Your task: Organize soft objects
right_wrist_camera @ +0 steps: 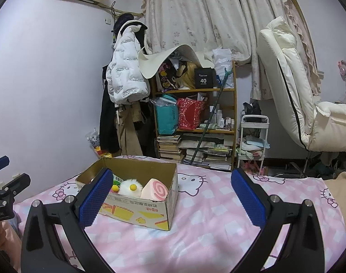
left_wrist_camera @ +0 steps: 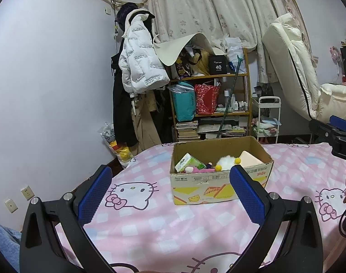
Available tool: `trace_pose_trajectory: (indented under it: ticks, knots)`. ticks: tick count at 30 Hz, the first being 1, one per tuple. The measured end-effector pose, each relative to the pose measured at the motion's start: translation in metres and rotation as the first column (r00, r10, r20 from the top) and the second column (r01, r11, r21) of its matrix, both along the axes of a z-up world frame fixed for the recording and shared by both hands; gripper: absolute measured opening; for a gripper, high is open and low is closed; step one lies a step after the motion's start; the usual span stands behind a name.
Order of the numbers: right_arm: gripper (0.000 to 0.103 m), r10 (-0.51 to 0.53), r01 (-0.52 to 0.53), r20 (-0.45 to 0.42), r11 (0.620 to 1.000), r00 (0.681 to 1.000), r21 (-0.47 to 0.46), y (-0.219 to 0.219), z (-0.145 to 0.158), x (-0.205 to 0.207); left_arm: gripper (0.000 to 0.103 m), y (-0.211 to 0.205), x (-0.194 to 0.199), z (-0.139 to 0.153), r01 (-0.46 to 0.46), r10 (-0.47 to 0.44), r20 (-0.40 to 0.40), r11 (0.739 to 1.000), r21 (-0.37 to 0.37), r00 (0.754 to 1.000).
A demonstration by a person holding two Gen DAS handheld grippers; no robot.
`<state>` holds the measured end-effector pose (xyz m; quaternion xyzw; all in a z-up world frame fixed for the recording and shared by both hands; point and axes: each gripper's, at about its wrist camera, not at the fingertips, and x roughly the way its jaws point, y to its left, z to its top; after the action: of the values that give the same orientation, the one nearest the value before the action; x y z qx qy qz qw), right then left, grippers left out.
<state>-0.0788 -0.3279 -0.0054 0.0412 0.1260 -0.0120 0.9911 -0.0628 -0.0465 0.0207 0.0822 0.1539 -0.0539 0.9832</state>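
The left tool (left_wrist_camera: 170, 193) is spread wide with nothing between its blue pads (left_wrist_camera: 94, 195), hovering above the pink bed sheet (left_wrist_camera: 150, 232) short of the cardboard box (left_wrist_camera: 218, 186). The right tool (right_wrist_camera: 170, 195) is equally wide open and empty-handed, its left pad lined up in front of the box's near corner, touching nothing. The box sits on the bed and holds the soft things: a green tissue pack (left_wrist_camera: 187, 161), a white fluffy toy (right_wrist_camera: 129, 187) and a pink swirl-roll cushion (right_wrist_camera: 155, 191)
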Motion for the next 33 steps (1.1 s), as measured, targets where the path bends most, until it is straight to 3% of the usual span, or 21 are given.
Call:
trace_pose_trajectory:
  ticks: [33]
  knots:
    - [0.103, -0.01, 0.01, -0.006, 1.0, 1.0, -0.005, 0.0026, -0.0061, 0.0003, 0.102, -0.0025, 0.0013, -0.0039, 0.034, -0.034, -0.02, 0.999, 0.009, 0.999]
